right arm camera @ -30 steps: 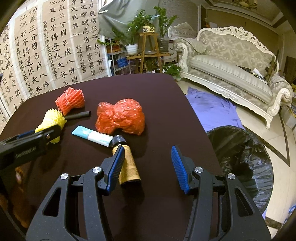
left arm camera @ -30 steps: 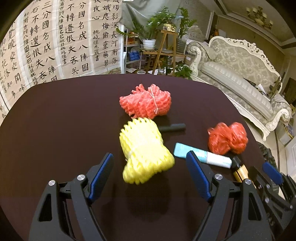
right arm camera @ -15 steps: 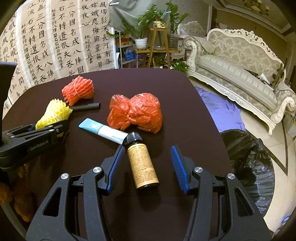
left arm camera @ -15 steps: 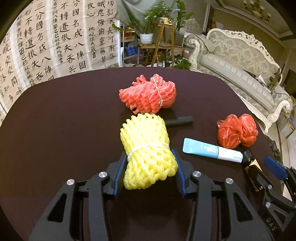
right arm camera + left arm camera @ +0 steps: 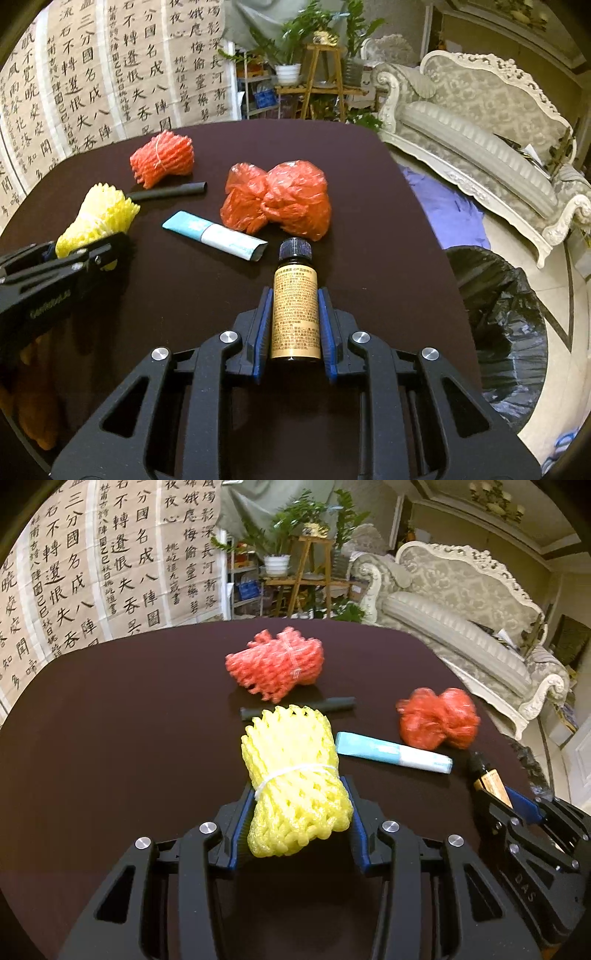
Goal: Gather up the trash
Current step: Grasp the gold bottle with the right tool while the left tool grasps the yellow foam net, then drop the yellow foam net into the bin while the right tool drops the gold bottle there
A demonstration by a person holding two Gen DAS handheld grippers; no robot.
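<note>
Gripping one piece of rubbish each, both tongs are closed down on the dark table (image 5: 369, 177). The left gripper (image 5: 297, 823) has its blue pads pressed into the near end of the yellow foam net (image 5: 291, 775), which bulges between them, soft enough to be squeezed rather than pinched. The right gripper (image 5: 293, 325) clamps the lower body of the small brown bottle (image 5: 295, 306), which lies flat with its black cap pointing away, so the fingers catch its label sides squarely. Both pieces look to be low on the table, though I cannot tell if either is lifted. Left lying are the red foam net (image 5: 162, 158), the crumpled red plastic bag (image 5: 277, 197), the blue-and-white tube (image 5: 214, 236) and a black stick (image 5: 168, 192). The black-lined bin (image 5: 502, 332) waits on the floor off the table's right edge, probably where both loads go next.
</note>
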